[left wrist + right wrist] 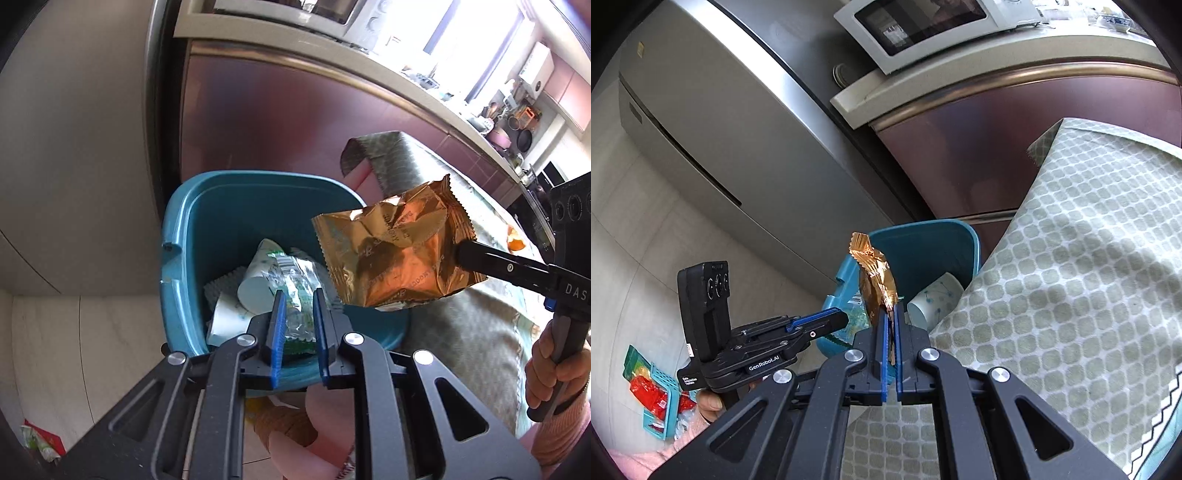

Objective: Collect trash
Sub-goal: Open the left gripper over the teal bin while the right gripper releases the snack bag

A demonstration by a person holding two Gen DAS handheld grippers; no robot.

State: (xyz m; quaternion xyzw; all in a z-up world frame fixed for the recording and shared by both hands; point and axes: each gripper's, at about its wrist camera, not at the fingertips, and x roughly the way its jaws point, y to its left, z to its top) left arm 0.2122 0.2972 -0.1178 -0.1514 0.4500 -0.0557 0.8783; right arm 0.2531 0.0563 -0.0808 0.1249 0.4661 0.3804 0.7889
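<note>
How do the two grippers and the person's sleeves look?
Both grippers, left and right, are black metal linkages with silver rivets and blue ribbed finger pads. White lettering marks their bodies; a black box with three round lenses sits on each. The sleeves are pink knit.

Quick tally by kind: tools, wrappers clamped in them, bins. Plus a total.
Tools: 2 (left tool, right tool)
Wrappers held: 2 (green wrapper in the left, gold wrapper in the right)
Bins: 1 (teal bin)
Total: 5
</note>
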